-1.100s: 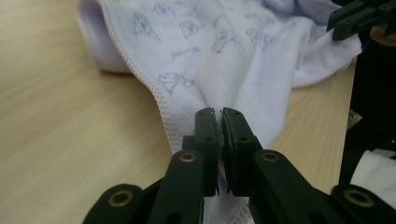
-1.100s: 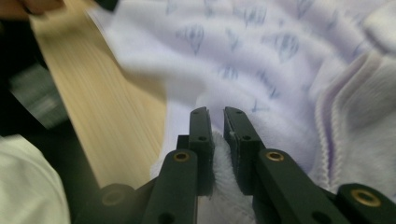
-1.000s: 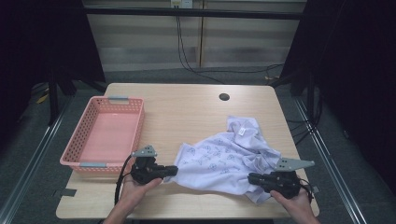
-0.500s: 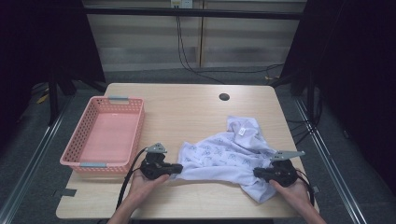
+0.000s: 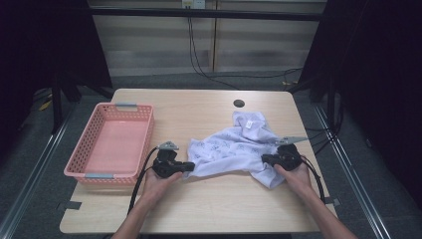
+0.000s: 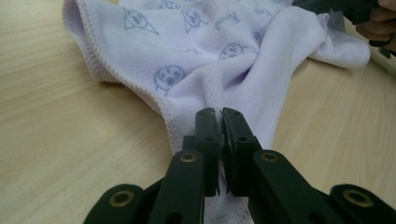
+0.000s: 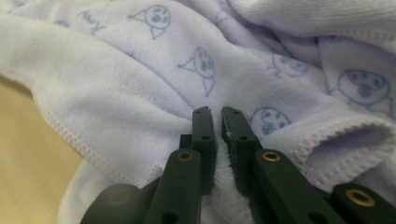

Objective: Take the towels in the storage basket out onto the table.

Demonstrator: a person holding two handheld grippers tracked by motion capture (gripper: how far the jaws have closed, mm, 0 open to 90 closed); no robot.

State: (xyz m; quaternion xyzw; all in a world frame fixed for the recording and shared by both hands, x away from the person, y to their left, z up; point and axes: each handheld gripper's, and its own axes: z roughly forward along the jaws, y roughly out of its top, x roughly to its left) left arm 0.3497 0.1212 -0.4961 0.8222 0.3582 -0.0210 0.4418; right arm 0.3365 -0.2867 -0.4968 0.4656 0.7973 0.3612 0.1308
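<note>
White towel (image 5: 234, 149) pinched between both claws, stretched.

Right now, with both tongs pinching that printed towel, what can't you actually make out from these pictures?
- The towel edges inside both grips: the black jaws cover them in the left and right gripper views.
- The towel's full shape: bunched folds hide it in the high view.
- The small label on the towel: too small to read.
- The pink basket: its near wall hides the front strip of its floor.
- Left tongs and right tongs: small from above.
</note>
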